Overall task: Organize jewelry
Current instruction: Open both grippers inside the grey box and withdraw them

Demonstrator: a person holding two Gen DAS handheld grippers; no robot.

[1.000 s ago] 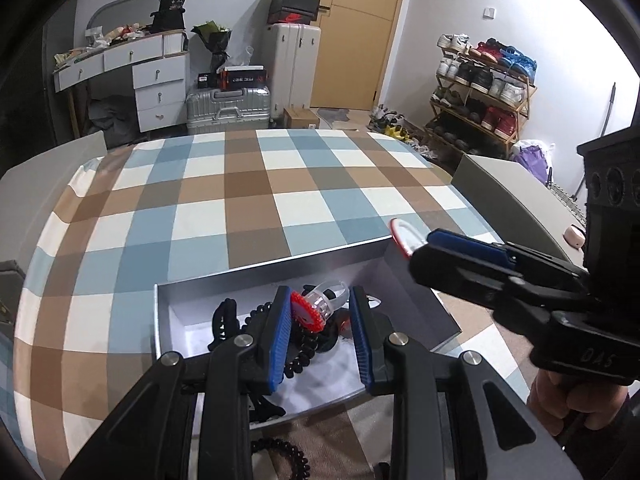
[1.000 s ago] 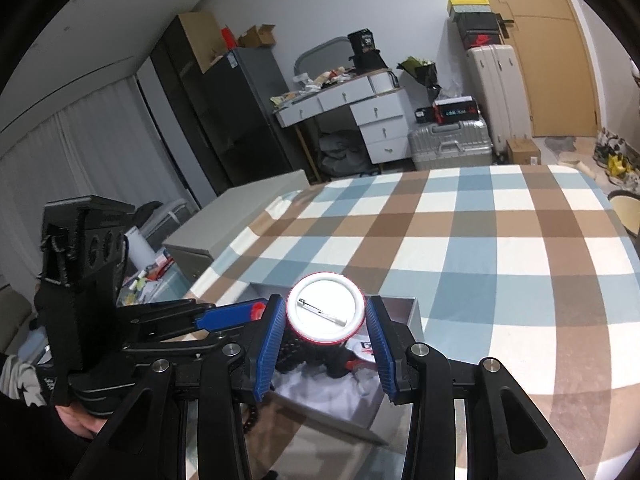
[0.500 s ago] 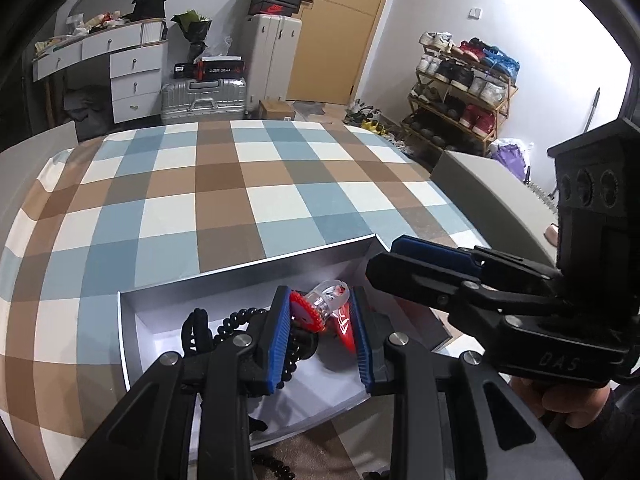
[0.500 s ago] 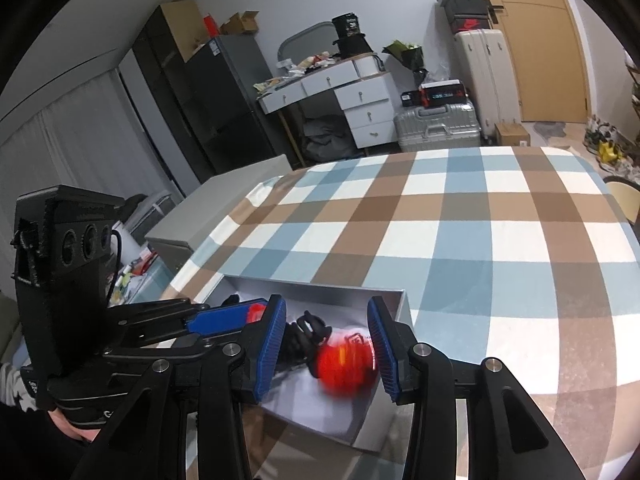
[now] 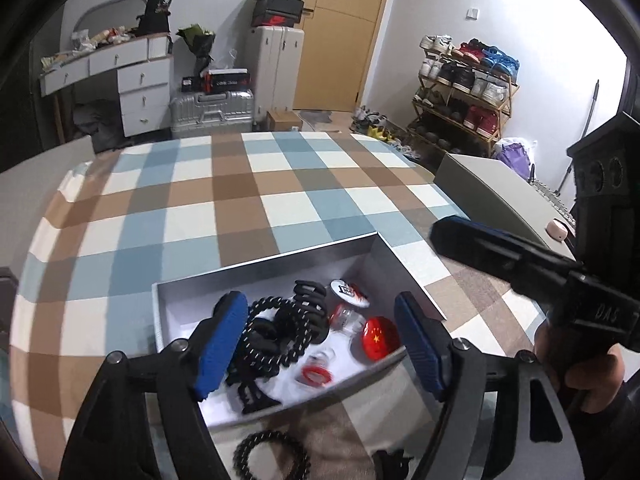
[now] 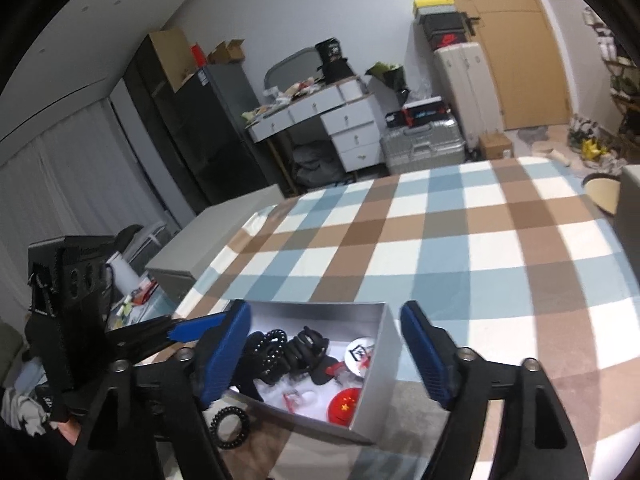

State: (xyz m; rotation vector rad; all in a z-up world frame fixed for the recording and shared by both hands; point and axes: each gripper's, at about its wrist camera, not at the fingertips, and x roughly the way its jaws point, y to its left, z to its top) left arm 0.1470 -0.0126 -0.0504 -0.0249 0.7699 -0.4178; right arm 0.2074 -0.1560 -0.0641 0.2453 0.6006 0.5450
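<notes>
A grey box with a white inside sits on the checked table near me. In it lie a black bead chain, a black hair claw, a white badge, a red badge with stars and a blurred clear piece with a red ring. My left gripper hangs over the box, its jaws opening with nothing pressed between the pads. My right gripper hovers over the same box, jaws opening and empty; the red badge lies below it.
A black bead bracelet lies on the cloth in front of the box; a black coil hair tie lies outside its near corner. Grey blocks flank the table. A hand holds the right gripper.
The left jaws spread and let go of the clear piece with the red ring, which now lies in the box. The right jaws dropped the round badge into the box and opened wider.
</notes>
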